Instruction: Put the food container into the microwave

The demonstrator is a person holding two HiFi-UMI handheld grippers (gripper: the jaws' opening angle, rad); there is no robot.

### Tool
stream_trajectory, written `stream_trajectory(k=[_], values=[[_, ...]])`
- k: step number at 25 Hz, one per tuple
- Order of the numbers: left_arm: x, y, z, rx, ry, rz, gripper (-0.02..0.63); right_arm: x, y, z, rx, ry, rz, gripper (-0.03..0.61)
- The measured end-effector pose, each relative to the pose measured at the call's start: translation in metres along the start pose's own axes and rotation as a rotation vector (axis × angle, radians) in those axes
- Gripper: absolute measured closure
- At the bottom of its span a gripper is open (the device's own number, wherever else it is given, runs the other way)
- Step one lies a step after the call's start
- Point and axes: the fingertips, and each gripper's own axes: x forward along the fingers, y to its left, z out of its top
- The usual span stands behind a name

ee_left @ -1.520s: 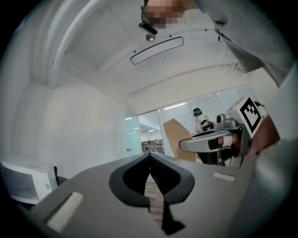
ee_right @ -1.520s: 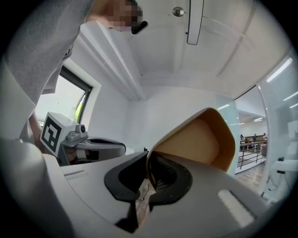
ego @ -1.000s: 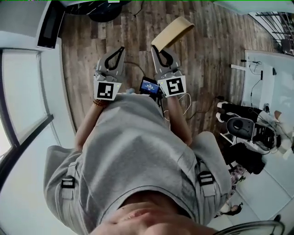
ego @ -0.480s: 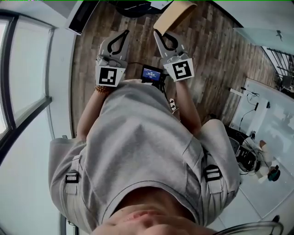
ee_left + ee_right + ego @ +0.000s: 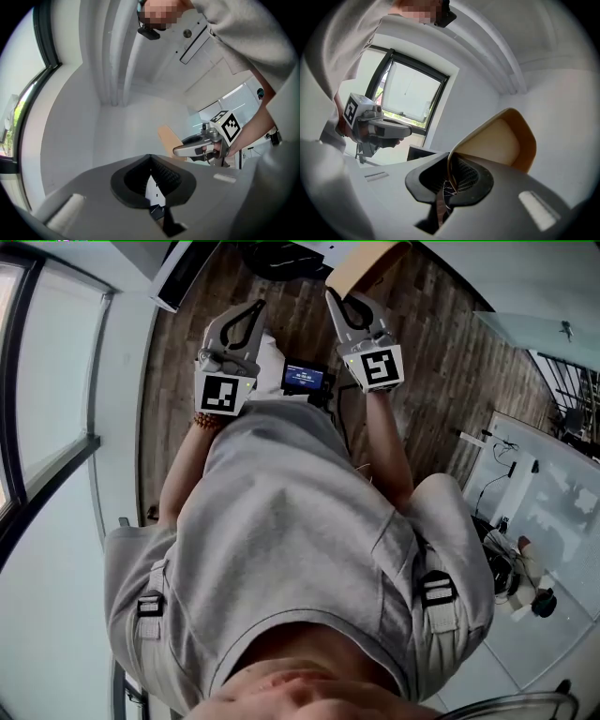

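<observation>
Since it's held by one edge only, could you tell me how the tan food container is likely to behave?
The food container, pinched at its rim by the right gripper, looks thin-walled and seemingly empty, so it is probably light. Held by one edge, it may flex or swing.

Bare wooden floor point(image 5: 441, 343) is lying open at one o'clock. A window point(image 5: 47, 381) is walling off nine o'clock, and a counter point(image 5: 553, 484) is crowding three o'clock.
</observation>
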Motion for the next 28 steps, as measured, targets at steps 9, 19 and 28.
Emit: stream_trajectory(k=[9,19,28], values=[[-0.012,0.036,-0.004,0.039,0.048,0.045,0.612,0.033,0.013,-0.005,0.035,-0.035,0.042,0.549],[0.013,0.026,-0.006,0.010,0.051,-0.029,0.612,0.033,-0.002,-0.020,0.034,0.040,0.014,0.549],[0.034,0.018,-0.011,-0.020,0.055,-0.024,0.612,0.036,-0.029,-0.025,0.003,0.064,0.022,0.549]])
